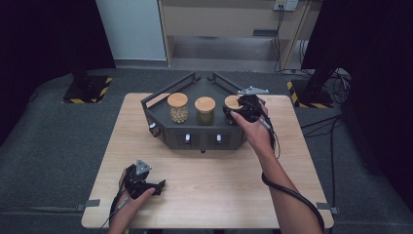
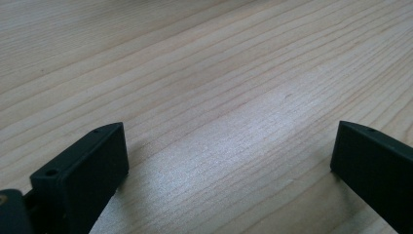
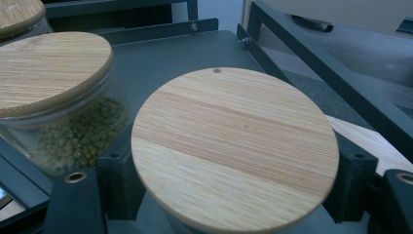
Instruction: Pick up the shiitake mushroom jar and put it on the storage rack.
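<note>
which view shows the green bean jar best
The high view: the green bean jar stands whole, middle of three on the dark rack. The right gripper view shows it close, cut at the left edge, beside the lid between the jaws.

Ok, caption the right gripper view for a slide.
Right gripper shut on a wooden-lidded jar, beside the green-bean jar on the dark tray.
</note>
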The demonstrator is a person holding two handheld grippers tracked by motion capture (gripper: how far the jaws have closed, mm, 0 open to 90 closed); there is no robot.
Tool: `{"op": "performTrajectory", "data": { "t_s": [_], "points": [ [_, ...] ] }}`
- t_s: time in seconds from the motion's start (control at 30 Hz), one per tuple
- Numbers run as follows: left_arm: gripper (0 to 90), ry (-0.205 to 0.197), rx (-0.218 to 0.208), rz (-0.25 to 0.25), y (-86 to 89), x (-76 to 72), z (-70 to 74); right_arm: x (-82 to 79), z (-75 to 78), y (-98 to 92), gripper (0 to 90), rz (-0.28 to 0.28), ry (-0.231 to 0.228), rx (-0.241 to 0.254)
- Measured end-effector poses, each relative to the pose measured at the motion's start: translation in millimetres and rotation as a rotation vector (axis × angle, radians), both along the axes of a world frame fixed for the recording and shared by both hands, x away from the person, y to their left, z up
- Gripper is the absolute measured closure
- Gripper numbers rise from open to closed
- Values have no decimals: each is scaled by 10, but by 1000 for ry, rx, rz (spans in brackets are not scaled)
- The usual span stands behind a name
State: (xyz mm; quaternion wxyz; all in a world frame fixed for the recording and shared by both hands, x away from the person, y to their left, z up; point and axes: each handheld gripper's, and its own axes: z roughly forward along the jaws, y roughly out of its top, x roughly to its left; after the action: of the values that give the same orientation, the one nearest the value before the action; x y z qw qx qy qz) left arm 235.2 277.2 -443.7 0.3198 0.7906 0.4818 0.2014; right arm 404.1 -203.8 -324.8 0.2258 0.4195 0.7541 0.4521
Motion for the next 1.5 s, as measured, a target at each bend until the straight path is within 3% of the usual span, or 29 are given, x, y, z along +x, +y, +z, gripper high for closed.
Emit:
{"op": "performTrajectory", "data": {
  "t_s": [0.33,0.63,1.13,1.5],
  "points": [
    [0,1,2,-1,1,1,2,-40,-24,-47,119,11,-16,8],
    [0,1,2,-2,1,1,3,-205,40,-194,47,10,-49,31],
    [0,1,2,-2,1,2,3,-534,111,-368,27,22,-70,27],
    [0,1,2,-3,1,5,4,-710,69,-419,30,46,-55,-29]
  ]
}}
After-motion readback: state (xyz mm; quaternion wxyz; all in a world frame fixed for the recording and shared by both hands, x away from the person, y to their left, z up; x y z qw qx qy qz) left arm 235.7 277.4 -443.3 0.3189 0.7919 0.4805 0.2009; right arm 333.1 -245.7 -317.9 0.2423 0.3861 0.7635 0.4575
